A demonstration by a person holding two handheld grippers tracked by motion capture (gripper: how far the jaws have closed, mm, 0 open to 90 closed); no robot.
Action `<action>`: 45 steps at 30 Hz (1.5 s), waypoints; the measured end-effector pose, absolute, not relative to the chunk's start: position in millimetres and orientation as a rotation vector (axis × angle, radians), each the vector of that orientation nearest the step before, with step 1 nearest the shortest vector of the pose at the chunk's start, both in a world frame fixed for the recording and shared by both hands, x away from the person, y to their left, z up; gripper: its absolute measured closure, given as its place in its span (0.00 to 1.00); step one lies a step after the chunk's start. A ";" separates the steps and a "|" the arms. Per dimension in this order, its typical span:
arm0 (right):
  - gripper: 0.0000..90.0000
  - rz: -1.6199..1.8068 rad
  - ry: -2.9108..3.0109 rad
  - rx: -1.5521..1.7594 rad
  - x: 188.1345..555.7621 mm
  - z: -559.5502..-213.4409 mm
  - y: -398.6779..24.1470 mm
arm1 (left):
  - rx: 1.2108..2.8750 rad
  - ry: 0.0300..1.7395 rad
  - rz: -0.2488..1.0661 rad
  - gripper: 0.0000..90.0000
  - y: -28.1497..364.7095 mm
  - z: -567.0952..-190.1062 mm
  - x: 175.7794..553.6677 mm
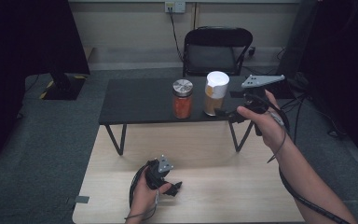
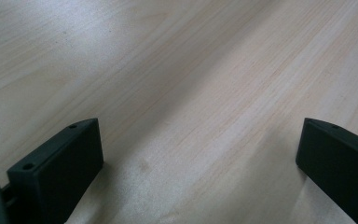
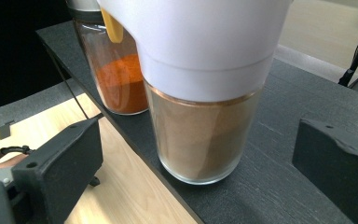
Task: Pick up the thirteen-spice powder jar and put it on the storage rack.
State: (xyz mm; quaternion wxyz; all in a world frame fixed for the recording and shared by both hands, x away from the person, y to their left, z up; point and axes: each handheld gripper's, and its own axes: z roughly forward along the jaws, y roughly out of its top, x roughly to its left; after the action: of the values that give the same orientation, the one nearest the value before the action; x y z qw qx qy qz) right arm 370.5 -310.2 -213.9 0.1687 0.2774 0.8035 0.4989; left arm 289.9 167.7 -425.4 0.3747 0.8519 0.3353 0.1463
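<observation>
Pale wooden table (image 1: 205, 186), black bench (image 1: 140, 100), grey carpet (image 1: 42, 140).

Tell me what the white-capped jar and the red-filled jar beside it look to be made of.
White-capped jar: clear glossy body, glass or hard plastic, brown powder showing through; cap smooth matt white, likely plastic. Red-filled jar: equally clear, with orange-red powder visible inside; its lid looks like brushed silver metal.

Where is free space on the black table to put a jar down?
The black table is bare left of the red spice jar. It is crowded at the front right, where the white-capped jar and the right gripper stand close together.
</observation>
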 end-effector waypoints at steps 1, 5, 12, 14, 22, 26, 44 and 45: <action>0.01 1.420 2.285 0.788 370.3 -214.5 -310.6 | 2.181 0.859 0.375 0.00 167.7 -425.4 289.9; 0.01 1.423 2.287 0.784 368.9 -216.5 -311.2 | 2.181 0.859 0.375 0.00 167.7 -425.4 289.9; 0.01 1.433 2.283 0.783 366.3 -220.9 -312.7 | 2.181 0.858 0.375 0.00 167.7 -425.4 289.9; 0.01 1.437 2.281 0.784 365.1 -221.5 -313.5 | 2.181 0.858 0.375 0.00 167.7 -425.4 289.9; 0.01 1.443 2.278 0.781 358.6 -223.8 -317.0 | 2.181 0.859 0.375 0.00 167.7 -425.4 289.9; 0.01 1.454 2.279 0.781 356.6 -228.2 -320.1 | 2.181 0.858 0.375 0.00 167.7 -425.4 289.9; 0.01 1.483 2.297 0.727 340.4 -240.9 -325.1 | 2.177 0.861 0.374 0.00 167.7 -425.8 289.6; 0.01 1.484 2.296 0.724 338.7 -242.4 -325.5 | 2.181 0.858 0.375 0.00 167.7 -425.4 289.9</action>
State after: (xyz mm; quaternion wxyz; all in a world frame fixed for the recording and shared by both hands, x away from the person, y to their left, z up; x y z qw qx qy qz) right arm 338.7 -325.5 -242.4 0.1561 0.2529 0.8018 0.5184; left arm 289.9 167.7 -425.4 0.3745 0.8520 0.3352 0.1464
